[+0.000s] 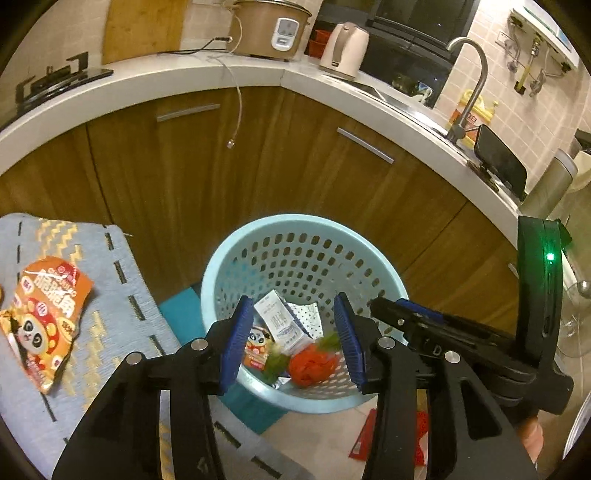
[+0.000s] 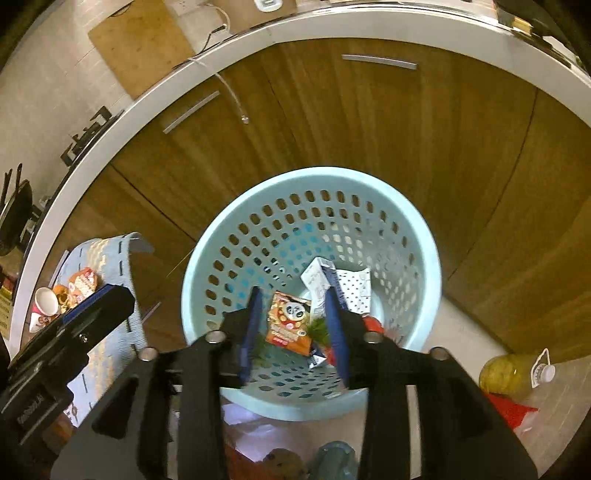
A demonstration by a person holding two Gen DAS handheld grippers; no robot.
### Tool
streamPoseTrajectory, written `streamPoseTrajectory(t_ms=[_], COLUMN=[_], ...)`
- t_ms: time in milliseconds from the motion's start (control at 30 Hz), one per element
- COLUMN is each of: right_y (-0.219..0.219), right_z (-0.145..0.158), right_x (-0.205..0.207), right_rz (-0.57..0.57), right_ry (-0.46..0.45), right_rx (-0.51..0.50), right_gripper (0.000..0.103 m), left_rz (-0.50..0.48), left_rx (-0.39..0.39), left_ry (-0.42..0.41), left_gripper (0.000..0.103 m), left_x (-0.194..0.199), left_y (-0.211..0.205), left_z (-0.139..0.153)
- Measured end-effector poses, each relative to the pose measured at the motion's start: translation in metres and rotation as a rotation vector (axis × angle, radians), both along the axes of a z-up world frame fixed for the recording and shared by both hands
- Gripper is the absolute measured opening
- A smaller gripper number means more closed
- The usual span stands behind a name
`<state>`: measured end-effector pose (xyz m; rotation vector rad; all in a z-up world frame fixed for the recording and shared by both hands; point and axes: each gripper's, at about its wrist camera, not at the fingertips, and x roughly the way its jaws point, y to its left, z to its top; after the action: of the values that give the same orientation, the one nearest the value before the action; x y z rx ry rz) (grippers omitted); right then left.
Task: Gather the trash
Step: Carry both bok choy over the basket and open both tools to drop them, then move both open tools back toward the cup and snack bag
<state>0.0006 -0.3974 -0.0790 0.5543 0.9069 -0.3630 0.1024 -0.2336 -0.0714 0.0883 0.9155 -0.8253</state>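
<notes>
A light blue perforated basket (image 1: pixel 303 236) stands on the floor by the wooden cabinets; it also shows in the right wrist view (image 2: pixel 310 206). Inside lie a white carton (image 1: pixel 279 319), a panda snack packet (image 2: pixel 290 321), a red crumpled piece (image 1: pixel 312 363) and green bits. My left gripper (image 1: pixel 293 339) is open and empty above the basket. My right gripper (image 2: pixel 295 332) is open and empty above it too. An orange panda snack bag (image 1: pixel 44 317) lies on the blue mat (image 1: pixel 110 325) to the left. A paper cup (image 2: pixel 44 306) lies near it.
The curved white countertop (image 1: pixel 155 85) carries a rice cooker (image 1: pixel 271 27), a kettle (image 1: pixel 345 50) and a sink with a faucet (image 1: pixel 471 81). A yellow oil bottle (image 2: pixel 513 374) lies on the floor at right. Red wrappers (image 1: pixel 369 435) and other litter (image 2: pixel 280 461) lie near the basket.
</notes>
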Motion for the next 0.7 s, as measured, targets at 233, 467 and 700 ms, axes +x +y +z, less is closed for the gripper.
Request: streamPoseTrajectory(t_ms=[233, 467, 700], right_y=[-0.003, 0.023, 0.058], right_z=[0.009, 0.032, 0.054], right_x=[-0.008, -0.003, 0.005], right_rz=[0.0, 0.056, 0.132], right_ry=[-0.043, -0.085, -0.129], right_rx=[-0.012, -0.05, -0.079], right_gripper=[0.043, 0.043, 0.043], left_rz=[0.014, 0.032, 0.096], left_rx=[0.003, -0.018, -0.063], left_ry=[-0.015, -0.06, -0.099], left_gripper=[0.043, 0.043, 0.043], left_x=[-0.005, -0.013, -0.014], left_y=[0.009, 0.031, 0.071], left_z=[0.0, 0.016, 0.04])
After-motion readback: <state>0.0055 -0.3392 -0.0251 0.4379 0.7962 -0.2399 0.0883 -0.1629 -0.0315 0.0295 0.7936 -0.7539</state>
